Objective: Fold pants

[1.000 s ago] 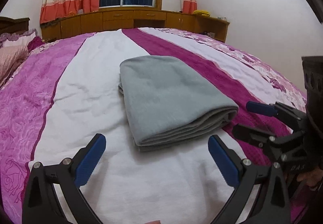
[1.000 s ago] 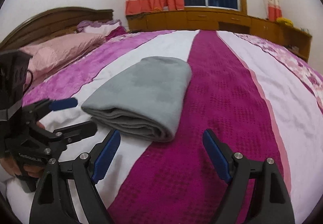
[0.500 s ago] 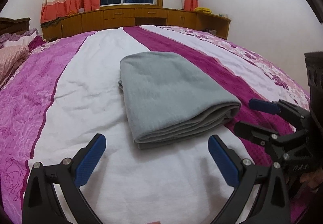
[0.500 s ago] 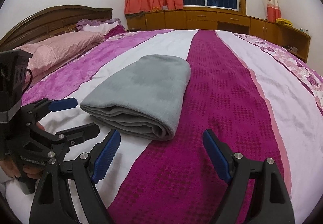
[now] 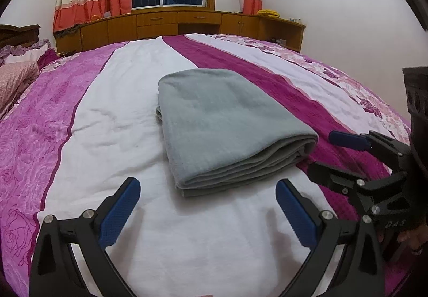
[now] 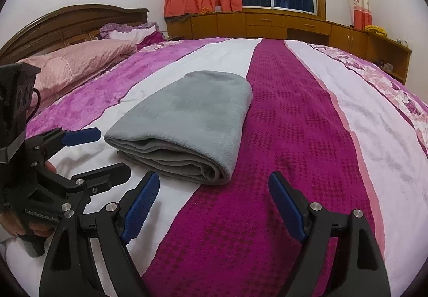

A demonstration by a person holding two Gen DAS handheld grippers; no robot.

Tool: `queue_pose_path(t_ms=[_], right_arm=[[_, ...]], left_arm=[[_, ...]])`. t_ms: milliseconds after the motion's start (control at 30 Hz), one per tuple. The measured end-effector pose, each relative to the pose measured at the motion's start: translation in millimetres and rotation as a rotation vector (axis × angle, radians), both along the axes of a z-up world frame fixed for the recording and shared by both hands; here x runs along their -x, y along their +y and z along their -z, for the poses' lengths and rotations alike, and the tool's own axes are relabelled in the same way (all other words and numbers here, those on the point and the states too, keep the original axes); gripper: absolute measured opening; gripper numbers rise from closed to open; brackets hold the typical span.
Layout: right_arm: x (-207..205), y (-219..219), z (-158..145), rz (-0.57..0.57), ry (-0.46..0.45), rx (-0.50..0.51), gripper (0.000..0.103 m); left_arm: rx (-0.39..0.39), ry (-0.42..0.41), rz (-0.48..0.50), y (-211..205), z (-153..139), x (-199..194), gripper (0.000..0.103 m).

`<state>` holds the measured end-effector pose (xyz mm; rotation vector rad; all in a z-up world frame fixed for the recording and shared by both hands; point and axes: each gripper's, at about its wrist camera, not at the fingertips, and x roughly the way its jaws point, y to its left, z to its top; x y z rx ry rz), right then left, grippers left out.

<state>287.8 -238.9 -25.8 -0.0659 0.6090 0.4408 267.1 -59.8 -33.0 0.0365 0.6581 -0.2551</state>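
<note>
The grey pants (image 5: 227,125) lie folded into a thick rectangular stack on the bed, with the layered edge facing me; they also show in the right wrist view (image 6: 187,123). My left gripper (image 5: 207,196) is open and empty, just short of the stack's near edge. My right gripper (image 6: 214,190) is open and empty, near the stack's right corner. The right gripper also shows in the left wrist view (image 5: 323,152), and the left gripper in the right wrist view (image 6: 109,152), both apart from the pants.
The bed (image 5: 107,115) has a cover striped white, pink and magenta. Pink pillows (image 6: 77,61) and a wooden headboard (image 6: 67,21) are at the left. Wooden cabinets (image 5: 187,21) run under a curtained window at the far side.
Both grippers have drawn back a little and risen slightly from the folded pants. The pants have not moved.
</note>
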Motion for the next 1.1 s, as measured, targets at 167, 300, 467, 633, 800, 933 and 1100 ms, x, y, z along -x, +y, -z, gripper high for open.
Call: queue_pose_path(t_ms=[167, 300, 467, 633, 800, 933, 1100], right_arm=[[0.0, 0.4, 0.7, -0.003, 0.004, 0.001, 0.079], [-0.5, 0.0, 1.0, -0.003, 0.007, 0.0, 0.079], [-0.7, 0.1, 1.2, 0.0, 0.009, -0.003, 0.079], [-0.8, 0.0, 1.1, -0.001, 0.009, -0.003, 0.079], [-0.3, 0.1, 1.7, 0.0, 0.013, -0.001, 0.079], [-0.4, 0.1, 2.0, 0.002, 0.015, -0.003, 0.079], [-0.5, 1.2, 2.7, 0.005, 0.018, -0.004, 0.079]], left_arm=[[0.004, 0.004, 0.0, 1.3, 0.1, -0.5, 0.103], [0.003, 0.004, 0.001, 1.5, 0.1, -0.7, 0.103], [0.006, 0.005, 0.001, 1.4, 0.2, -0.5, 0.103], [0.006, 0.009, 0.004, 1.7, 0.8, -0.6, 0.103], [0.006, 0.013, 0.008, 1.3, 1.5, -1.5, 0.103], [0.005, 0.012, 0.008, 1.1, 1.4, -1.4, 0.103], [0.001, 0.013, 0.009, 0.2, 2.0, -1.0, 0.103]])
